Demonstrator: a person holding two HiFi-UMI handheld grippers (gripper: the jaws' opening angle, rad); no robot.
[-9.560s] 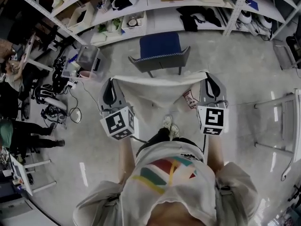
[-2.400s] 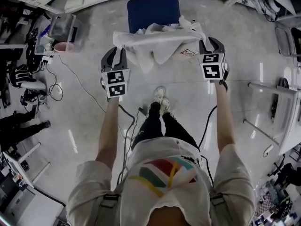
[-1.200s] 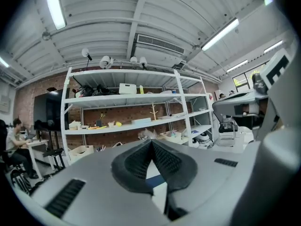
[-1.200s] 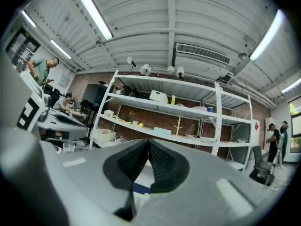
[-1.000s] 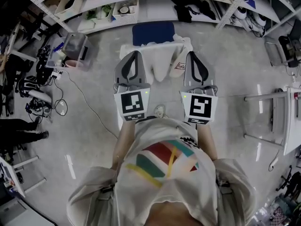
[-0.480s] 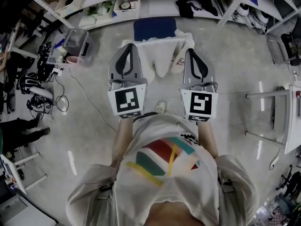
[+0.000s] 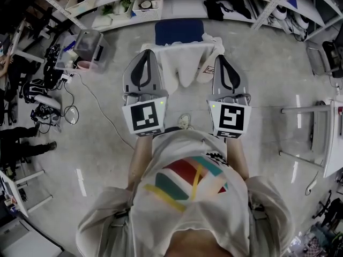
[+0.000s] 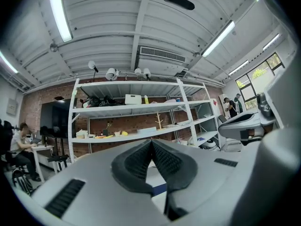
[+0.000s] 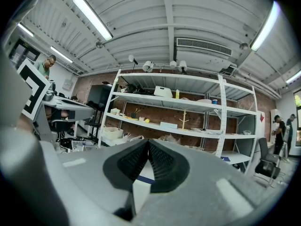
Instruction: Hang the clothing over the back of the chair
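The white clothing (image 7: 182, 55) lies draped over the back of the chair, whose blue seat (image 7: 179, 31) shows beyond it. A fold hangs down the near side, and a printed label shows at its right. My left gripper (image 7: 148, 53) and right gripper (image 7: 221, 58) are held level side by side, close to the person's chest, on the near side of the chair and apart from the cloth. Both are shut with nothing between the pads. In the left gripper view the left gripper's (image 8: 151, 141) pads meet. In the right gripper view the right gripper's (image 9: 147, 141) pads meet too.
Shelving (image 7: 177, 7) with bins and dark garments runs behind the chair. A clear plastic box (image 7: 88, 42) and cables (image 7: 69, 111) lie on the floor at the left. A white frame (image 7: 316, 138) stands at the right. The person's shoes (image 7: 185, 122) are just below the grippers.
Earlier both grippers held the clothing spread, then laid it over the chair back and drew back shut. Over the last second the left gripper drifted slightly up and left; the right stayed still.
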